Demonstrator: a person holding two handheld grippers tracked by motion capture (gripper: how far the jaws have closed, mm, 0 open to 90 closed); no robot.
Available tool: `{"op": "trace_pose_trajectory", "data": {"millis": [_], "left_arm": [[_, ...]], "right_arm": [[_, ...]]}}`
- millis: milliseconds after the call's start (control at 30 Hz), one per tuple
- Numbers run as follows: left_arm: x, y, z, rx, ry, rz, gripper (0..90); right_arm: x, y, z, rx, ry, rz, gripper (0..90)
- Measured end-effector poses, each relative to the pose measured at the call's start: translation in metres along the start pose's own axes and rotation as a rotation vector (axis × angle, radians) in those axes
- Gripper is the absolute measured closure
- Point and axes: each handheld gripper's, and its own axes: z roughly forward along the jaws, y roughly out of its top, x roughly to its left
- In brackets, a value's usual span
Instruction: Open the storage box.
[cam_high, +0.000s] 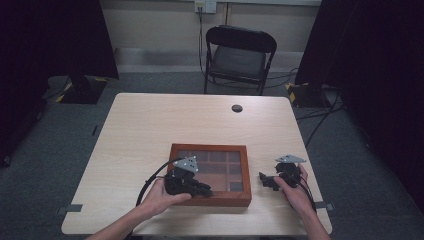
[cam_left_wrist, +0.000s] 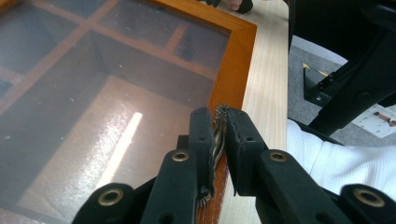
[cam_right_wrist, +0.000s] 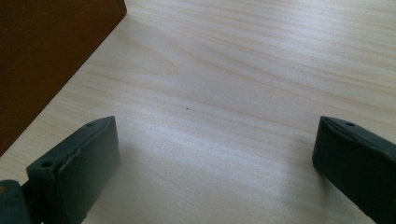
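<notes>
**High view: left jaws pinch the box's latch, right jaws spread over bare wood**

High view shows a person at the near edge of a pale wooden worktop, forearms coming in from below. A shallow wooden box with a glass lid lies near that edge, a little right of the middle, its dividers visible through the pane.

The left hand-held gripper lies over the box's near left corner, jaws pointing right along the front rim, a black cable looping off behind it. In the left gripper view its jaws are pressed almost together on a small ridged metal piece, apparently a latch, which stands at the edge of the box's frame. The glass pane is beside the jaws, the worktop's light strip runs along the other side, and a white sleeve shows low at the right.

The right hand-held gripper sits just beside the box's right side, apart from it, low over the worktop. In the right gripper view its jaws stand spread wide with bare wood between them, and the box's dark side wall fills the upper left corner.

A black folding chair stands beyond the far edge of the worktop.
</notes>
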Motion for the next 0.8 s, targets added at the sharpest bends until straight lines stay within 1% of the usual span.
{"op": "trace_pose_trajectory", "data": {"millis": [33,67,100,133,200,233,267,333,433,500,567,667,733,767,800], "left_arm": [[0.0,0.001,-0.001,0.018,-0.001,0.005,81.2],[0.001,0.001,-0.001,0.02,0.0,0.006,81.2],[0.0,0.002,-0.001,0.013,0.003,0.004,81.2],[0.0,0.002,-0.001,0.006,-0.003,0.004,81.2],[0.0,0.004,-0.003,0.018,-0.001,0.007,81.2],[0.0,0.004,-0.003,0.018,-0.001,0.007,81.2],[-0.001,0.005,-0.004,0.006,0.001,0.008,81.2],[-0.001,0.008,-0.006,0.013,0.009,0.016,81.2],[-0.001,0.009,-0.006,0.017,0.005,0.012,81.2],[-0.001,0.01,-0.008,0.016,0.003,0.011,81.3],[-0.001,0.011,-0.01,0.004,-0.001,0.01,81.3],[-0.002,0.012,-0.011,-0.01,0.005,0.007,81.3],[-0.002,0.012,-0.013,-0.014,0.002,0.006,81.2],[-0.002,0.013,-0.013,-0.017,0.007,0.002,81.2],[-0.002,0.013,-0.013,-0.01,0.001,0.007,81.3]], "right_arm": [[0.0,0.0,0.0,0.0,0.0,0.0,0.1],[0.0,0.0,0.0,0.0,0.0,-0.001,0.1],[0.0,0.0,0.0,0.0,0.001,-0.002,0.1],[0.0,0.0,0.0,0.0,0.0,0.0,0.1],[0.0,0.0,0.0,0.0,0.0,0.0,0.1],[0.0,0.0,0.0,0.0,0.0,0.0,0.1],[0.0,0.0,0.0,0.0,0.0,0.0,0.1],[0.0,0.0,0.0,0.0,0.0,0.0,0.1],[0.0,0.0,0.0,-0.001,0.001,-0.001,0.0],[0.0,0.0,0.0,0.0,0.0,-0.001,0.1],[0.0,0.0,0.0,0.0,0.0,-0.001,0.1],[0.0,0.0,0.0,0.0,0.0,-0.001,0.1],[0.0,0.0,0.0,0.0,0.0,-0.001,0.1],[0.0,0.0,0.0,0.0,0.0,0.0,0.1],[0.0,0.0,0.0,0.0,0.0,-0.001,0.1]]}}
